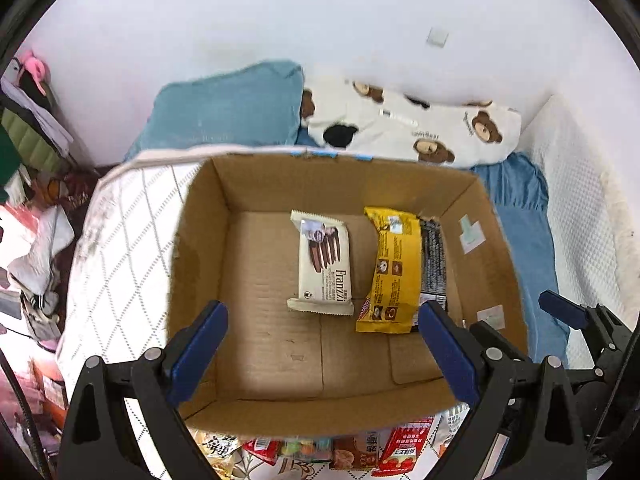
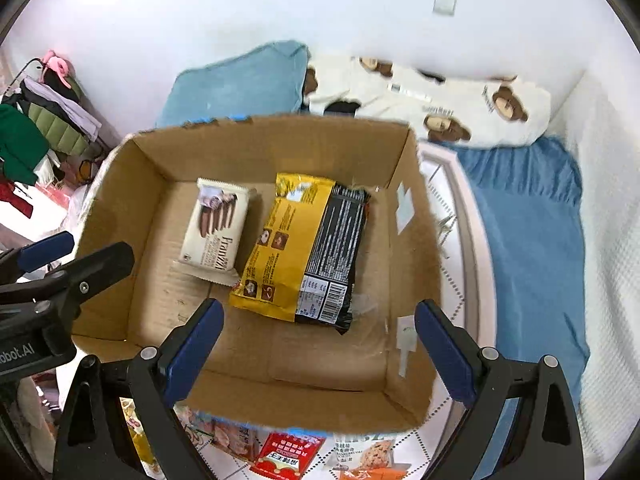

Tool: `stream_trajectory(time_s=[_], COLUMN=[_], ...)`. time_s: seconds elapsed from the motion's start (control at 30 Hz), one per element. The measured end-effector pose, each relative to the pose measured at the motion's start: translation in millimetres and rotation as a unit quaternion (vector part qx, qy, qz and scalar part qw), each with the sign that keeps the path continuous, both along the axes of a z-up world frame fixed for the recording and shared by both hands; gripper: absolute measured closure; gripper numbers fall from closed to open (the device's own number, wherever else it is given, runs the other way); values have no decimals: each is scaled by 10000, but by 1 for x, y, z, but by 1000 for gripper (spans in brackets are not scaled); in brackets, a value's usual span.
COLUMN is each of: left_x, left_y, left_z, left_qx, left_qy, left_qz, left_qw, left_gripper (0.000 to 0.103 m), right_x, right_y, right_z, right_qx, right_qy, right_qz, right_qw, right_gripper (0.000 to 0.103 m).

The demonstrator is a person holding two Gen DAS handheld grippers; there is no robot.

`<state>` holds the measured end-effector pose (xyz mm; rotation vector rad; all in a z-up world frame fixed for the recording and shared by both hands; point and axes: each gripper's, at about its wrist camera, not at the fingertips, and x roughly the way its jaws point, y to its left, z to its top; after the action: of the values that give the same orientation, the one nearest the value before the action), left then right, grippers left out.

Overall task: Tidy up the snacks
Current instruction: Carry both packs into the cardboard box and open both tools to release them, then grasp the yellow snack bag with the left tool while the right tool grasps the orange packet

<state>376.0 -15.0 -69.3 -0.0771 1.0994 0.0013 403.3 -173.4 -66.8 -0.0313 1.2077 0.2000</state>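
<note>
An open cardboard box (image 1: 200,240) (image 2: 412,208) sits on a quilted white surface. Inside lie a cream Franzzi wafer pack (image 1: 324,264) (image 2: 216,228), a yellow snack pack (image 1: 394,272) (image 2: 280,248) and a black pack (image 1: 434,260) (image 2: 336,256) beside it. My left gripper (image 1: 320,320) hovers above the box's near side, open and empty. My right gripper (image 2: 320,320) is also open and empty above the box. Each shows at the edge of the other's view: the right (image 1: 576,316), the left (image 2: 60,256). Several loose snack packs (image 1: 400,448) (image 2: 284,456) lie in front of the box.
A blue pillow (image 1: 228,108) and a bear-print pillow (image 1: 420,124) lie behind the box against the white wall. A blue sheet (image 2: 532,240) is to the right. Clothes and clutter (image 1: 28,128) are on the left.
</note>
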Motion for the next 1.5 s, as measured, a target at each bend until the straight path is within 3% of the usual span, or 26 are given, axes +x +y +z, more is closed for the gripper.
stream_trajectory(time_s=[0.23, 0.43, 0.67, 0.83, 1.0, 1.17, 1.3, 1.33, 1.4, 1.5], left_x=[-36, -65, -101, -136, -172, -206, -227, -231, -236, -239], left_y=[-1, 0, 10, 25, 45, 72, 90, 96, 106, 116], left_z=[29, 37, 24, -7, -62, -126, -155, -161, -166, -168], left_qx=[17, -77, -341, -412, -199, -265, -297, -287, -317, -315], left_qy=[-430, -505, -294, 27, 678, 1481, 1800, 1869, 1954, 1970], left_qz=[-61, -58, 82, 200, 427, 896, 1195, 1292, 1396, 1492], left_qw=[9991, 9987, 9990, 9989, 9966, 9846, 9759, 9734, 9702, 9685], left_gripper=[6, 6, 6, 6, 6, 6, 6, 6, 6, 6], right_x=[-39, -70, -107, -140, -172, -192, -198, -199, -202, -207], right_y=[-1, -3, -12, -32, -64, -92, -99, -99, -92, -78], right_z=[39, 59, 55, 20, -34, -102, -147, -156, -173, -180], right_qx=[136, 332, 616, 825, 787, 324, 52, 57, 1, -94], right_qy=[-540, -746, -524, 75, 691, 1328, 1714, 1800, 1957, 1876], right_qz=[-79, -183, -335, -634, -1145, -1491, -1529, -1512, -1393, -1213], right_qw=[9984, 9965, 9962, 9945, 9879, 9793, 9732, 9720, 9707, 9747], right_gripper=[5, 5, 5, 5, 5, 5, 5, 10, 37, 43])
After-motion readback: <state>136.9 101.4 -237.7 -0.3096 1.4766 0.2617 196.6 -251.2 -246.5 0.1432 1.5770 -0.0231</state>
